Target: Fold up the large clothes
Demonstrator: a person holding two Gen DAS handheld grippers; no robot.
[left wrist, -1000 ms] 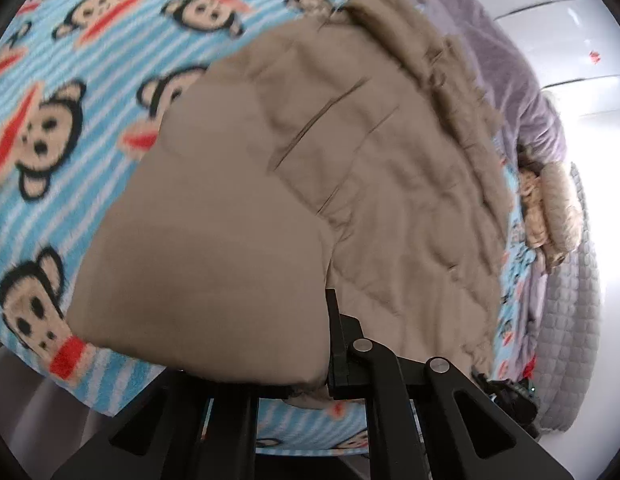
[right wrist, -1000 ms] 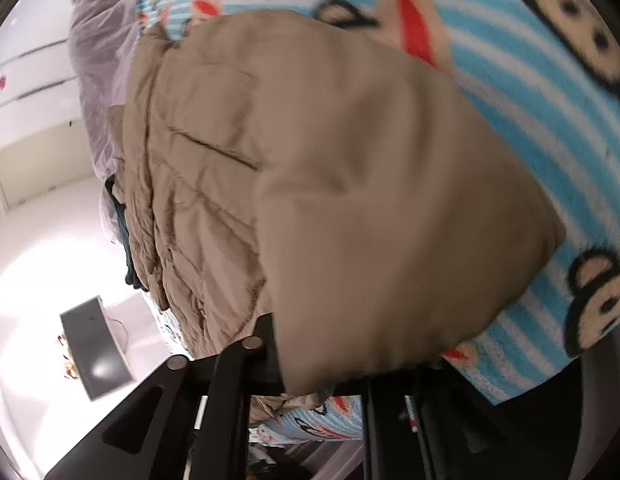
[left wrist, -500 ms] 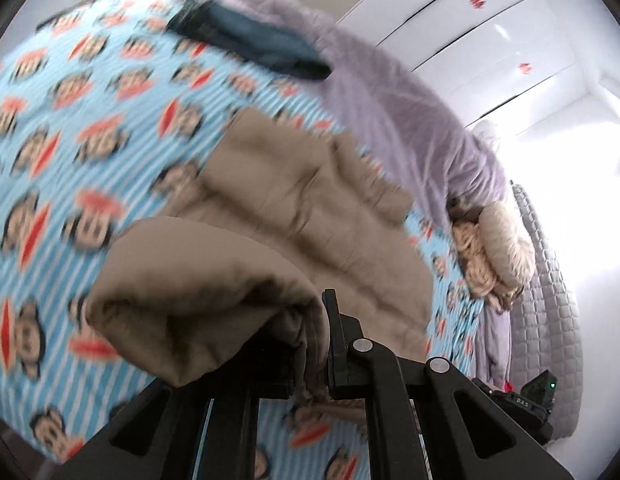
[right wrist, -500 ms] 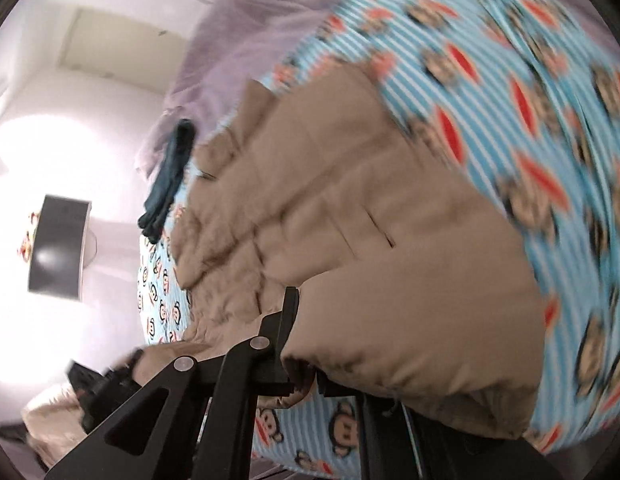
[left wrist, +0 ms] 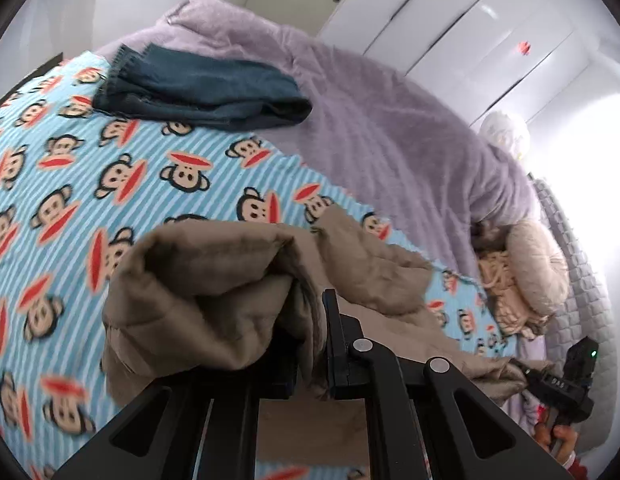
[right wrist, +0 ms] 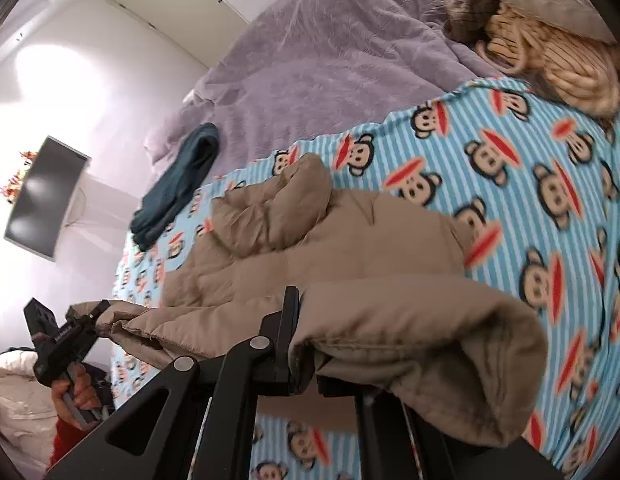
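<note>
A tan quilted jacket (left wrist: 214, 292) hangs between both grippers above the blue monkey-print blanket (left wrist: 70, 184). My left gripper (left wrist: 310, 356) is shut on one edge of the jacket, which bunches in a thick roll over its fingers. My right gripper (right wrist: 310, 360) is shut on the opposite edge of the jacket (right wrist: 350, 264); its far part, with the collar, still rests crumpled on the blanket (right wrist: 550, 200). Each gripper shows in the other's view: the right one (left wrist: 562, 384), the left one (right wrist: 66, 336).
A folded dark teal garment (left wrist: 198, 88) lies at the far edge of the blanket. A lilac fleece cover (left wrist: 390, 120) lies behind it, with beige knitted items (left wrist: 522, 280) to the right. White wardrobe doors (left wrist: 470, 20) stand beyond the bed.
Both grippers have lifted the jacket's held edge off the bed and tilted up. The jacket, flat a second ago, now hangs rolled over the fingers with the room in view.
</note>
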